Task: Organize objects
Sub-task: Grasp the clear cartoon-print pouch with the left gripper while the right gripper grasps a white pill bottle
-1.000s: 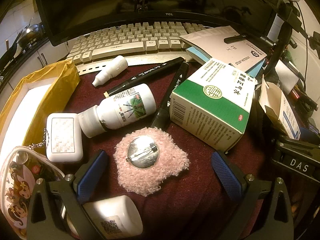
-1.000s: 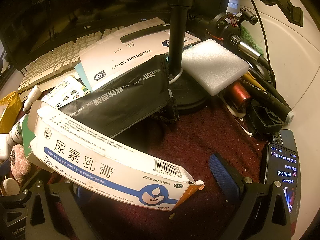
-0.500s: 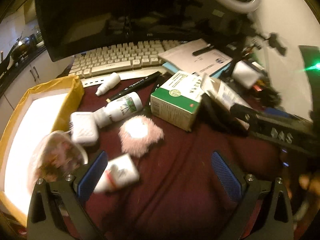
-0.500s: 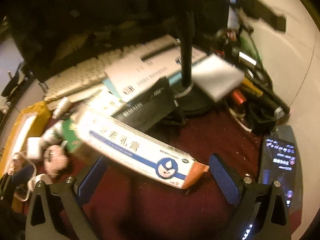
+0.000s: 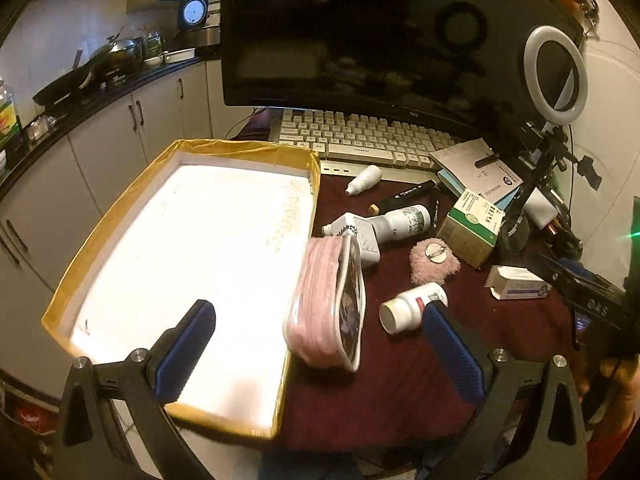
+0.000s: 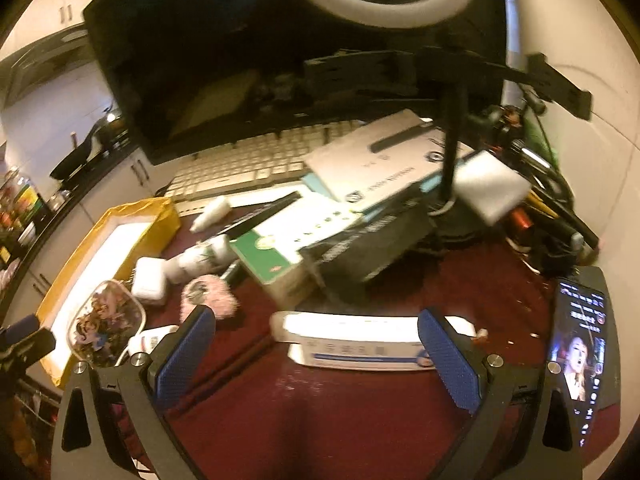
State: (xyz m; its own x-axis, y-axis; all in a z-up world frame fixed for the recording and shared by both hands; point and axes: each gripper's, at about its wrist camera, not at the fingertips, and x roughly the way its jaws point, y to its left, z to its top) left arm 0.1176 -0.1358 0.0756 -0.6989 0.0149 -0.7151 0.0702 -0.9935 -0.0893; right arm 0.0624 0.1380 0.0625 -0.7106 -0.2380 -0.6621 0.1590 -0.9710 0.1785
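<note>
Both your grippers, left [image 5: 316, 344] and right [image 6: 316, 352], gape empty; next, lift the pink pouch [image 5: 328, 304] into the tray [image 5: 120, 208] beside it.

Three bottles [image 5: 413, 306], two boxes [image 5: 474, 227], perhaps two markers [image 5: 403, 197].

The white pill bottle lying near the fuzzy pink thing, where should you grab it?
Grab the pill bottle across its round middle, coming down from above. It lies on its side on the red cloth, cap end toward the left gripper, with free space either side for open fingers.
</note>
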